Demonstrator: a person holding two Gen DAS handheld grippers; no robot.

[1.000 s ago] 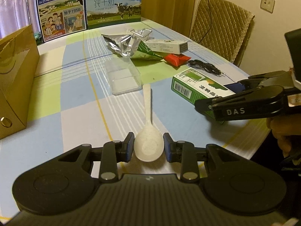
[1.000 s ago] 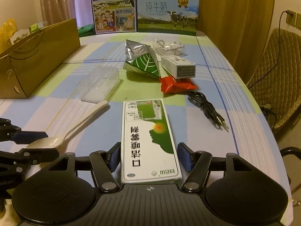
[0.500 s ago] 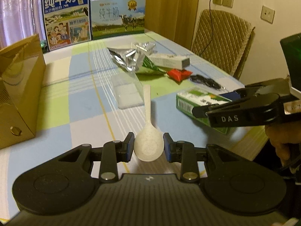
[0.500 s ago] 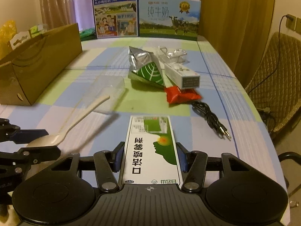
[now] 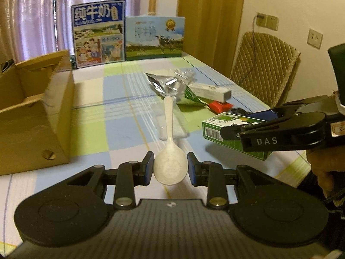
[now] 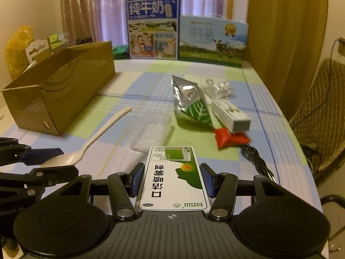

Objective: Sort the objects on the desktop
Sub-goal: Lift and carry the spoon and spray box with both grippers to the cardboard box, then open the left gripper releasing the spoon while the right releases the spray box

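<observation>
My left gripper (image 5: 170,168) is shut on the bowl of a white plastic spoon (image 5: 169,151), held above the table with its handle pointing away. My right gripper (image 6: 171,180) is shut on a green and white medicine box (image 6: 172,177), also lifted off the table. In the left wrist view that box (image 5: 228,133) and the right gripper (image 5: 280,129) hang at the right. In the right wrist view the spoon (image 6: 92,142) and left gripper (image 6: 43,161) are at the left. An open cardboard box (image 6: 58,95) stands on the table's left.
On the checked tablecloth lie a clear plastic case (image 6: 151,133), a silver-green foil bag (image 6: 189,103), a long white box (image 6: 230,114), a red packet (image 6: 228,138) and a black cable (image 6: 256,159). Two milk cartons (image 6: 154,28) stand at the far end. A padded chair (image 5: 265,69) is on the right.
Both grippers have risen from the table, carrying the spoon and the medicine box with them. The cardboard box's open top has come into view.
</observation>
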